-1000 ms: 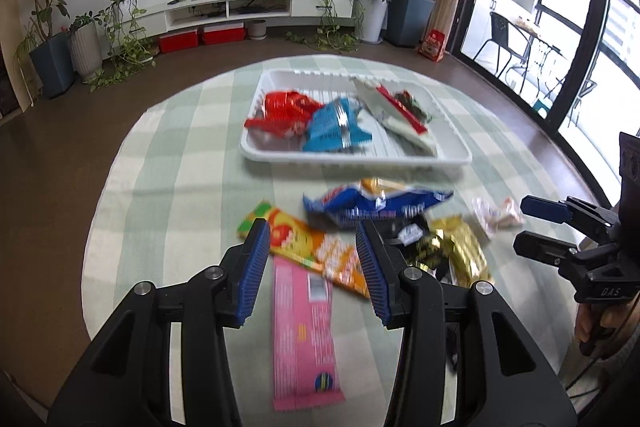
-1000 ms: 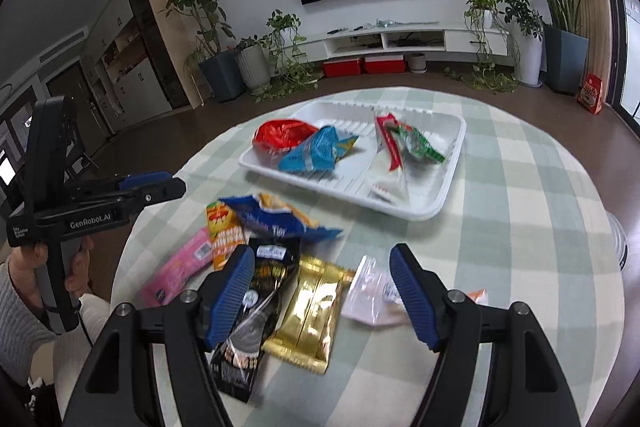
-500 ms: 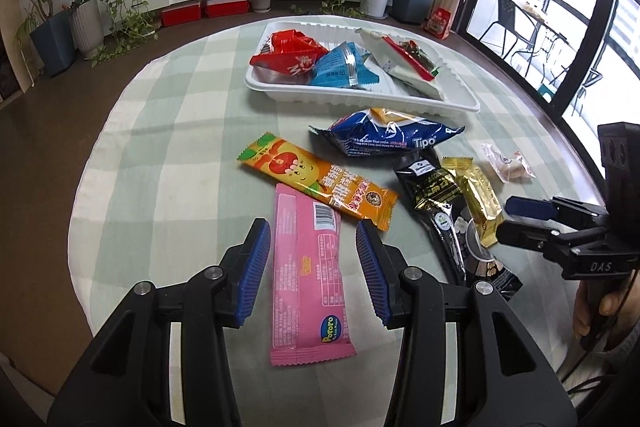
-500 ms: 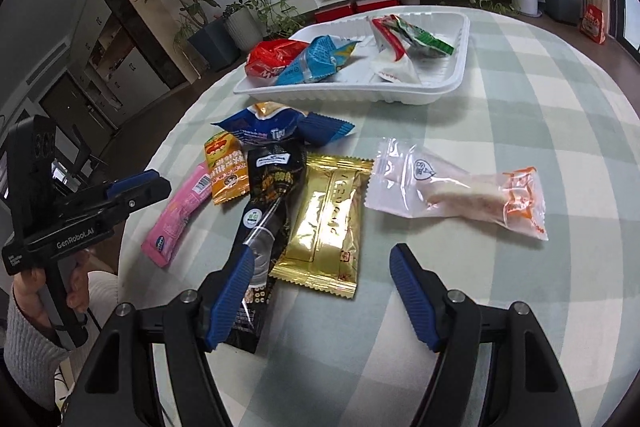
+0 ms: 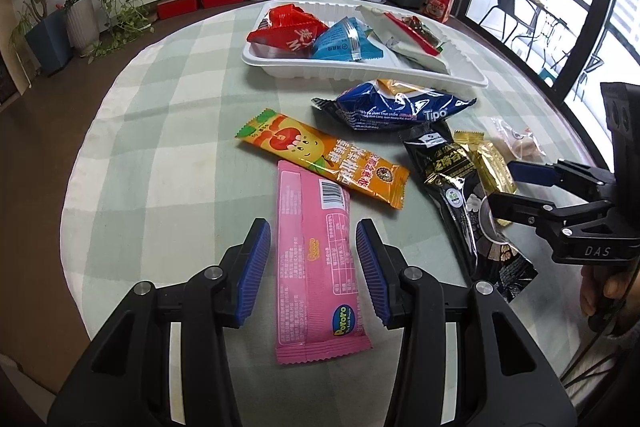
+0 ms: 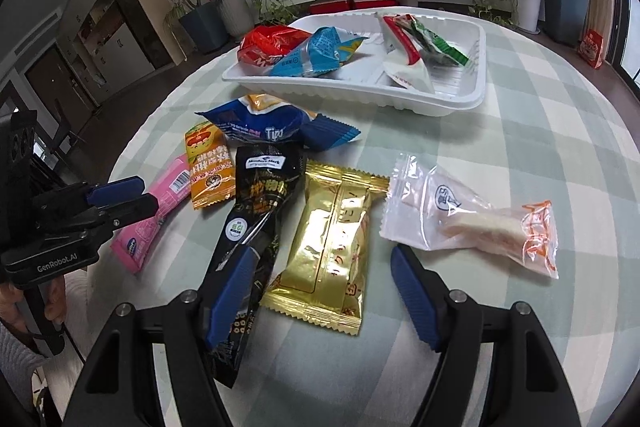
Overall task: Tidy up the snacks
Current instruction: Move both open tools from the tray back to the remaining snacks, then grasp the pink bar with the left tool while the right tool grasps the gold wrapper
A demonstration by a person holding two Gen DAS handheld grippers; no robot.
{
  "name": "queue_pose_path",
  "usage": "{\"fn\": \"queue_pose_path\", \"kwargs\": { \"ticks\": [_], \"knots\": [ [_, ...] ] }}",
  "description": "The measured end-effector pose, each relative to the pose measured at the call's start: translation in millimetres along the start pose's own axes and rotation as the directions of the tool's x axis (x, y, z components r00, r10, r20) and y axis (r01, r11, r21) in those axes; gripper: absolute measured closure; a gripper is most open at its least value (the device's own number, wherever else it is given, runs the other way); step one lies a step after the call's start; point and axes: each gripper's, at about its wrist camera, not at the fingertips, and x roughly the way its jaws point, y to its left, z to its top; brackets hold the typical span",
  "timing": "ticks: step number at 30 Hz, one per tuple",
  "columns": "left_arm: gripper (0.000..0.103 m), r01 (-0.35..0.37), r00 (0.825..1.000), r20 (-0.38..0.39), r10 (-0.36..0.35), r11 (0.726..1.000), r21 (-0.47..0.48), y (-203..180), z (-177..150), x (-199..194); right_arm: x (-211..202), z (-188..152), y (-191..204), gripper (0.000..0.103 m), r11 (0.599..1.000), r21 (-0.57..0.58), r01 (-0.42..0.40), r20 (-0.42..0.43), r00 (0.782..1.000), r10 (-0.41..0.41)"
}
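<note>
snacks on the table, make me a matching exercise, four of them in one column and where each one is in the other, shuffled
Things:
1. pink bar
2. gold packet
3. red packet
4. clear bag

Places:
A. in the white tray
B. between the left gripper's open fingers
C. on the cloth, on the right-hand edge of the loose snacks in the right wrist view
D. between the right gripper's open fingers

Pairs: 1-B, 2-D, 3-A, 4-C

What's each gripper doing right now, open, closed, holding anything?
Left gripper: open, empty, jaws straddling the pink snack bar without touching.
Right gripper: open, empty, jaws on either side of the gold packet.
</note>
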Motion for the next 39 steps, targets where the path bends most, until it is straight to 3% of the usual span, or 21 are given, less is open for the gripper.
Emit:
{"fn": "queue_pose_path", "kwargs": {
  "ticks": [14, 17, 23, 26, 32, 39],
  "knots": [
    [0.060, 0.006, 0.999, -0.051, -0.005, 1.000, 0.000, 3.8, 0.2, 20.9, 9.4, -0.2, 17.4, 0.029, 0.988, -0.119, 0.100, 0.003, 0.995, -0.101],
    [0.060, 0.000, 0.999, -0.048, 0.001, 1.000, 0.010, 2.1, 0.7, 22.4, 10.5, -0.9, 18.9, 0.034, 0.982, -0.142, 0.128, 0.012, 0.992, -0.127],
    [0.059, -0.013, 0.999, -0.038, 0.014, 0.999, 0.047, -4.8, 0.5, 25.3, 9.6, -1.5, 19.6, 0.059, 0.973, -0.172, 0.155, 0.033, 0.988, -0.151],
    [0.060, 0.005, 0.999, -0.036, -0.003, 0.999, 0.052, -6.6, 0.3, 25.4, 8.1, -3.4, 19.3, 0.067, 0.970, -0.185, 0.158, 0.045, 0.987, -0.152],
    [0.069, 0.038, 0.999, -0.029, -0.038, 0.999, -0.004, 0.3, -1.4, 22.3, 1.7, -3.8, 9.9, 0.068, 0.986, -0.137, 0.100, 0.038, 0.995, -0.095],
    [0.071, 0.091, 0.995, -0.028, -0.093, 0.994, -0.068, 6.6, -6.2, 16.6, -7.1, 0.4, -16.0, 0.069, 0.998, 0.030, -0.061, 0.015, 0.998, 0.061]
  ]
}}
